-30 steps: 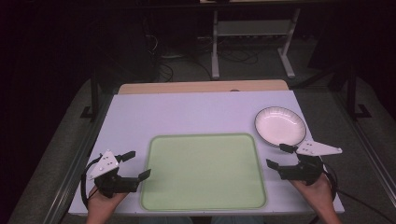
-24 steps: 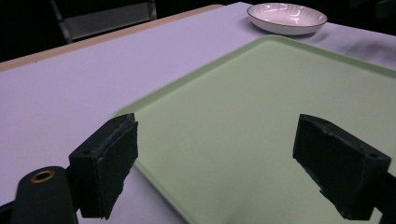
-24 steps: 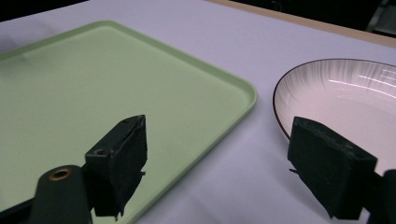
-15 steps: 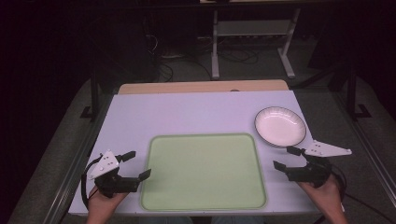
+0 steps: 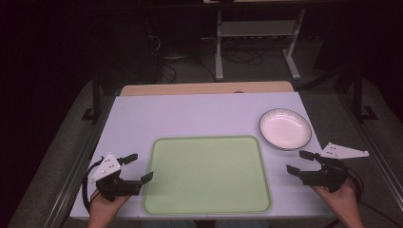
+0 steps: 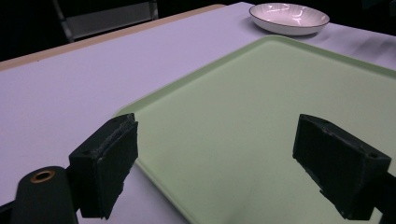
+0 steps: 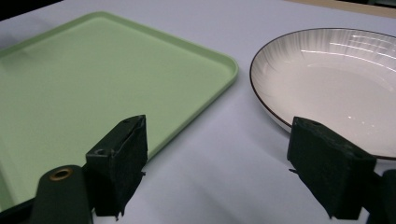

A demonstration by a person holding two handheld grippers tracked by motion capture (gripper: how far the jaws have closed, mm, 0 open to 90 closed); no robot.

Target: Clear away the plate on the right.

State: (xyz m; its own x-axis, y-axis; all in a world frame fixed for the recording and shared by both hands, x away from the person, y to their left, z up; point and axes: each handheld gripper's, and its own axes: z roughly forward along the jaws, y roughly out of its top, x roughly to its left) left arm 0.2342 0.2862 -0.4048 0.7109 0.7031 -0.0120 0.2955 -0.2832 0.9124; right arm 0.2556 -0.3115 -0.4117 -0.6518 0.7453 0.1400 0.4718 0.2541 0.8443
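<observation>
A white table [image 5: 190,118] with a wooden strip along its far edge stands in a dark room; a metal frame and loose cables lie on the floor beyond it.

Left gripper [image 5: 135,167]: the jaws stand wide apart and hold nothing. It sits at the near left of the table, held by the person's left hand [image 5: 105,205], with its jaws pointing right toward the near-left edge of the tray. In the left gripper view, the left gripper [image 6: 224,158] has one pad [image 6: 109,161] over the bare table just outside the tray's rim and the other pad over the tray's surface.

Right gripper [image 5: 300,162]: the jaws stand wide apart and hold nothing. It sits at the near right of the table, held by the person's right hand [image 5: 340,199], with its jaws pointing left. A grey three-cornered plate [image 5: 343,151] projects from its top. In the right gripper view, the right gripper [image 7: 219,163] frames the strip of bare table between the tray's corner and the plate's near rim.

The light green tray [image 5: 206,173] lies flat in the near centre of the table, between the two grippers. It is empty.

The white plate [image 5: 284,129] with a dark rim lies on the table just beyond the tray's far-right corner, apart from the tray and just beyond the right gripper. It is empty.
</observation>
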